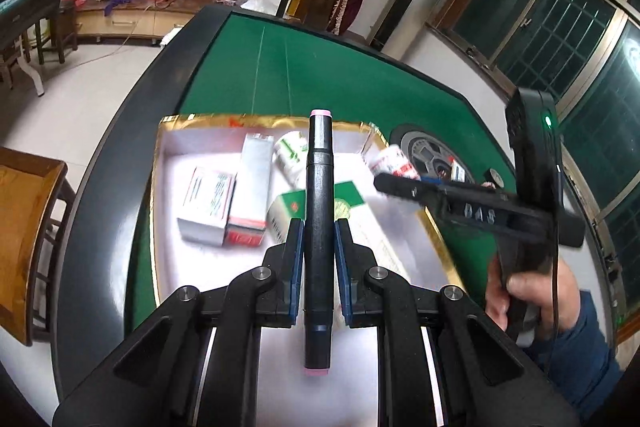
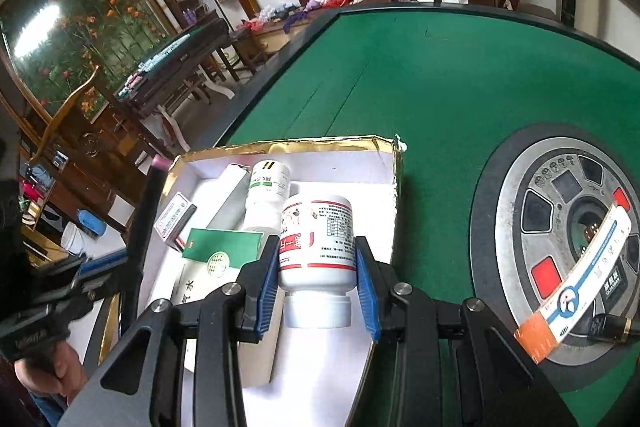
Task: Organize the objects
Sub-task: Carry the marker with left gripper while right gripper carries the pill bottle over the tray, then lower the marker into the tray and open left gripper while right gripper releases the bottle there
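Two grippers are each loaded, and both hang over the same open box. Nearest in the left wrist view, we find the left gripper (image 1: pixel 318 247) with its jaws closed on a black marker (image 1: pixel 318 227); the marker's long axis runs along the fingers, one pink end toward the camera and the other pointing out over the box (image 1: pixel 158 187). In the right wrist view, the right gripper (image 2: pixel 316 279) has its jaws clamped on a white bottle (image 2: pixel 316 239), held cap toward the camera with its base pointing forward.

Beneath and beyond both loads lies the gold-rimmed box on the green desk (image 2: pixel 400 67), already holding a second white bottle (image 2: pixel 269 183), a green carton (image 2: pixel 224 247) and a red-and-white carton (image 1: pixel 208 203). We judge the deciding relation to be this: the free white floor of the box lies on the near side, directly under the bottle, while the marker hangs above the cartons. The right hand appears better placed to release first.

Farther off, a long paper packet (image 2: pixel 576 279) rests on the desk's round centre hub (image 2: pixel 520 211), well apart from the box.
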Demonstrator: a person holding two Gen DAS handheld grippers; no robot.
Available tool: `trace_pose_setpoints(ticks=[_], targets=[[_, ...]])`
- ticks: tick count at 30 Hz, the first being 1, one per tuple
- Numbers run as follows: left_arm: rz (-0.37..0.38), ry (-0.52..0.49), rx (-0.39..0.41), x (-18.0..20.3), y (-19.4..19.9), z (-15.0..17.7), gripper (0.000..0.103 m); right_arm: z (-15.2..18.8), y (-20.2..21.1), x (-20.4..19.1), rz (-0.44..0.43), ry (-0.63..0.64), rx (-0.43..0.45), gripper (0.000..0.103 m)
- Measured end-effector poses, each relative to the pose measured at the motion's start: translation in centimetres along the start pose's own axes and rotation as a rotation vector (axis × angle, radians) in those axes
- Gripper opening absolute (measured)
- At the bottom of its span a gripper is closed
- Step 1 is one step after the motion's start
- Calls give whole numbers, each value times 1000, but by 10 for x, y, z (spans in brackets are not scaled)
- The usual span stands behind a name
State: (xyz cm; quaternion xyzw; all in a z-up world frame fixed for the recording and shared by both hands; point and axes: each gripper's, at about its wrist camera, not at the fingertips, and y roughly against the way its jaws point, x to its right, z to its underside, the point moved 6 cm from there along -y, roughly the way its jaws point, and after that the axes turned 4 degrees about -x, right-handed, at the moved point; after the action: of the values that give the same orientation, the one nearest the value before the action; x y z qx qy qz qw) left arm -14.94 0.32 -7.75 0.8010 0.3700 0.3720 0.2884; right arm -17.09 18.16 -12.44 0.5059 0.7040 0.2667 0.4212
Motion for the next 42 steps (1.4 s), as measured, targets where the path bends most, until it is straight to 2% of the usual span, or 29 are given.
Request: trace_pose_setpoints(ticks=[8,15,32,42], targets=[[-20,24,-45,-14,-5,19,14,-8,-16,-1,35,17,-36,35],[-78,-8,-137,-10,-21,31,14,-19,-24,1,64,18,-53,35],[-97,-60,-157,2,-23,38,14,-36,-53,-9,163,93,-136,35],[-109,-68,-154,5,-27,36,14,-37,-64,-20,179,126,-175,35]])
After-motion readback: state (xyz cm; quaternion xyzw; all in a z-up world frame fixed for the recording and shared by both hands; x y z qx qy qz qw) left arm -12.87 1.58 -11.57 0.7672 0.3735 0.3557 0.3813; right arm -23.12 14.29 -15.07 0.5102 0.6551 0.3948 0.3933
